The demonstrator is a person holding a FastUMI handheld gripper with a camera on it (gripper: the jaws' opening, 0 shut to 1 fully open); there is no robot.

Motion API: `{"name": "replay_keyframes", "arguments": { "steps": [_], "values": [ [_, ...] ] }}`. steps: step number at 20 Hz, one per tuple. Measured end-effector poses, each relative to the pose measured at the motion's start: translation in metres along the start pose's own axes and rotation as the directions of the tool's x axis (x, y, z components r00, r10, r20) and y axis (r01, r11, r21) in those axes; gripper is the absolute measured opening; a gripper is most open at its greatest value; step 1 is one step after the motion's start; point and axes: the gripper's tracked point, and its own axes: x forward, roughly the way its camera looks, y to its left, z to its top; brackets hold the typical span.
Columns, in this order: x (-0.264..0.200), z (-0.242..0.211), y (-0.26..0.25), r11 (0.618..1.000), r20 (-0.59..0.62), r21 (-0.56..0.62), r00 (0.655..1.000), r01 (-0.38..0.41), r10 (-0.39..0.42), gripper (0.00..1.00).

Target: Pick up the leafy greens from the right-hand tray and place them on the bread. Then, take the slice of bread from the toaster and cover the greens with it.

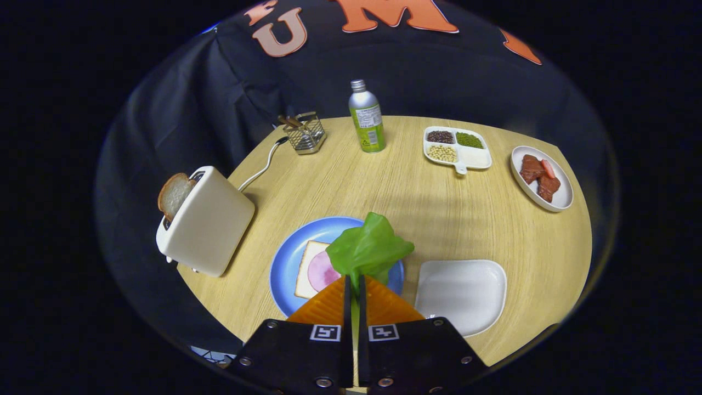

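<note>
My gripper (354, 281) is shut on the leafy greens (368, 247), a bright green leaf held up above the blue plate (285, 258). On that plate lies a slice of bread (305, 262) with a round pink slice of ham (321, 272) on it, partly hidden by the leaf and my fingers. The white tray (463, 293) to the right of the plate is bare. A cream toaster (205, 219) stands to the left of the plate, with a slice of bread (173, 195) sticking up out of its slot.
At the back of the round wooden table (439, 208) stand a green bottle (366, 118), a wire basket (305, 133), a divided dish of beans (456, 148) and a plate of meat (541, 176). The toaster's white cord (263, 167) runs toward the basket.
</note>
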Motion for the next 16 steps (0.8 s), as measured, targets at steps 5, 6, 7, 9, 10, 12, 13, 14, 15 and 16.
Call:
{"name": "replay_keyframes", "arguments": {
  "steps": [5,6,7,9,10,12,13,14,15,16],
  "values": [
    [0.015,0.0,0.028,0.998,-0.014,-0.007,0.998,-0.067,0.067,0.04],
    [0.017,0.001,0.034,0.997,-0.017,-0.003,0.997,-0.082,0.082,0.04],
    [0.02,0.001,0.037,0.996,-0.02,-0.002,0.996,-0.089,0.089,0.04],
    [0.026,-0.001,0.034,0.997,-0.032,-0.011,0.997,-0.074,0.073,0.05],
    [0.03,-0.003,0.034,0.998,-0.041,-0.011,0.997,-0.066,0.066,0.08],
    [0.036,-0.007,0.035,0.997,-0.062,-0.005,0.995,-0.073,0.072,0.09],
    [0.039,-0.007,0.034,0.998,-0.066,-0.005,0.996,-0.069,0.068,0.1],
    [0.039,-0.008,0.031,0.998,-0.066,-0.007,0.996,-0.061,0.06,0.11],
    [0.039,-0.007,0.03,0.999,-0.063,-0.009,0.997,-0.052,0.051,0.12],
    [0.04,-0.006,0.029,0.999,-0.059,-0.011,0.997,-0.045,0.044,0.15]
  ]
}}
